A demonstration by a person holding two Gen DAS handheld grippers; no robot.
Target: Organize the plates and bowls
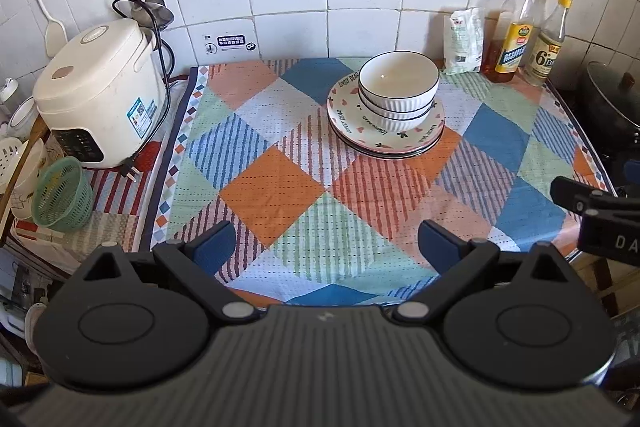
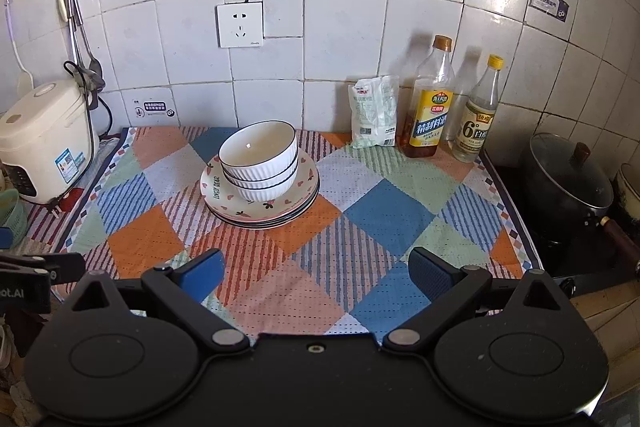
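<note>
Bowls, apparently three, sit nested on stacked plates toward the cloth's far side, well apart from left gripper and right gripper, both spread and empty; recommend withdrawing level, leaving the stack undisturbed.

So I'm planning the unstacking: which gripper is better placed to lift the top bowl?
Probably the left gripper: open, empty, and the bowl stack sits nearly straight ahead; from the right gripper it lies off leftward.
</note>
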